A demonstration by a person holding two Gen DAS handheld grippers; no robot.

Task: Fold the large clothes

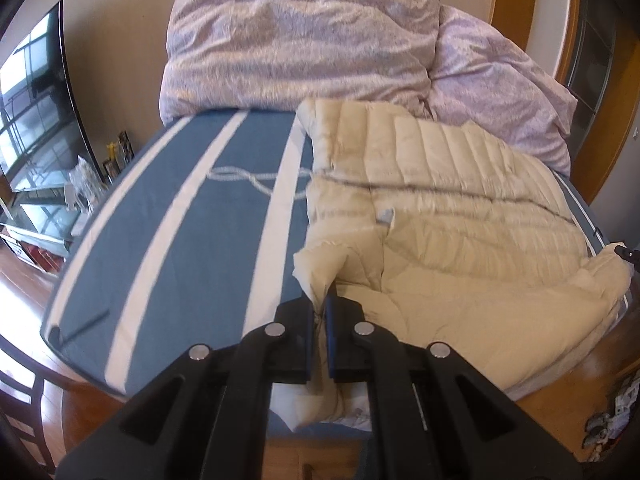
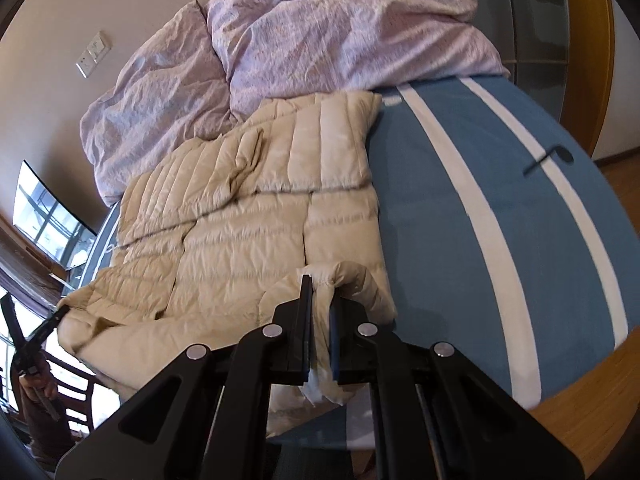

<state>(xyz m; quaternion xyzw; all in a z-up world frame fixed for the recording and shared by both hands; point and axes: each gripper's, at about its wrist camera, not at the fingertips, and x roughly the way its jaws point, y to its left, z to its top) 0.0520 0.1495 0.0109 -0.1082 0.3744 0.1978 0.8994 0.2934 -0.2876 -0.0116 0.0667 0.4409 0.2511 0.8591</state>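
A cream quilted down jacket (image 1: 448, 208) lies spread on a blue bed sheet with white stripes (image 1: 180, 220). My left gripper (image 1: 320, 304) is shut on a bunched near edge of the jacket. In the right wrist view the jacket (image 2: 240, 216) lies left of centre, and my right gripper (image 2: 320, 300) is shut on another bunched near edge of it. The tip of the right gripper (image 1: 626, 254) shows at the jacket's far right corner in the left wrist view. The left gripper (image 2: 56, 316) shows at the jacket's left corner in the right wrist view.
A crumpled lilac duvet (image 1: 304, 44) is piled at the head of the bed, also in the right wrist view (image 2: 320, 32). A TV (image 1: 36, 104) on a stand is to the left. Wooden floor (image 2: 600, 420) surrounds the bed. A dark chair (image 1: 24, 396) stands near the bed's corner.
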